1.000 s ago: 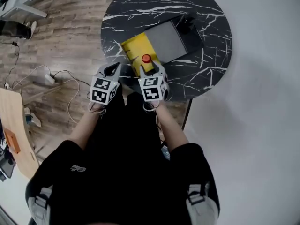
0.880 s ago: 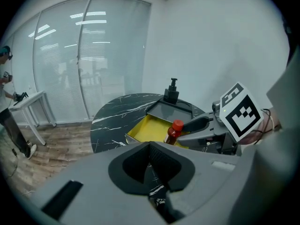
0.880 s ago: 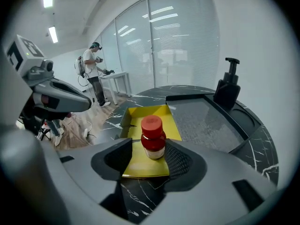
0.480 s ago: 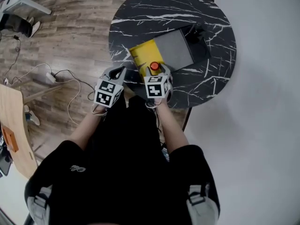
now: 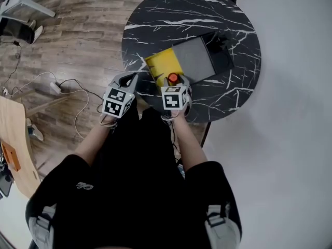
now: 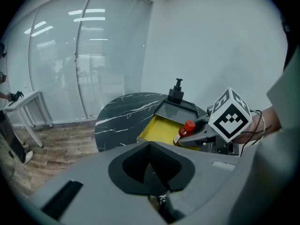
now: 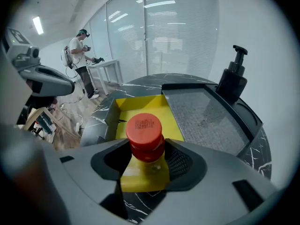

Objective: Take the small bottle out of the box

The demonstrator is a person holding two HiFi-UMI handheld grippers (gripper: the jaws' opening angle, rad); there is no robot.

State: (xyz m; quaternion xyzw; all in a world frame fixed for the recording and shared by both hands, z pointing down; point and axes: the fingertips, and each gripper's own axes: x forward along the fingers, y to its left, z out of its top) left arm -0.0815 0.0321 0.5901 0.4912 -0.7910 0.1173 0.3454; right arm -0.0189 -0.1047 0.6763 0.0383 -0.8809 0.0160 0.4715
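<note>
Both forearms reach forward; left gripper (image 5: 129, 78) jaws together; right gripper (image 5: 174, 81) jaws, just closing, apart round the small bottle (image 7: 145, 136).

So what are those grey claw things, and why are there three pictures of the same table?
No robot here: a person holds a grabbing tool in each hand. The cubes with black-and-white squares are part of the tools. One picture comes from a camera on the person's head, looking down. The other two come from cameras riding on the tools. On the round black table sit a yellow box, a grey-lined black tray and a black pump bottle. The right tool has its jaws around a small red-capped bottle in the yellow box; they have just been closing but do not squeeze it yet. The left tool is shut and empty.
</note>
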